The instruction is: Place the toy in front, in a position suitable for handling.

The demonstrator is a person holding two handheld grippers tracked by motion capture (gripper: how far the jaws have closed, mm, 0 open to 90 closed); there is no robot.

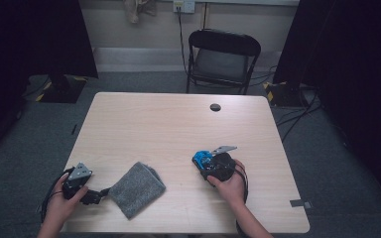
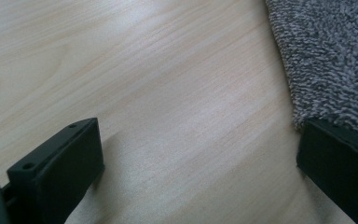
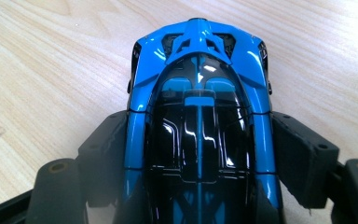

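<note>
The right tongs [image 3: 200, 154] pinch a blue toy car [image 3: 199, 116] by its flanks, jaws pressed against both sides — a grip across the narrow body so it cannot slip — holding it near the table's [image 1: 154, 124] right front edge. The left tongs [image 2: 200, 168] rest spread at the front left corner, one jaw touching the folded grey towel [image 1: 138, 189] — probably poised to steady or lift it.

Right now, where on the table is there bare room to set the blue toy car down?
The far half of the pale wooden table is bare up to the round cable hole. Bare wood also lies between the grey terry cloth and the blue-and-black toy car. The near left corner is crowded.
</note>
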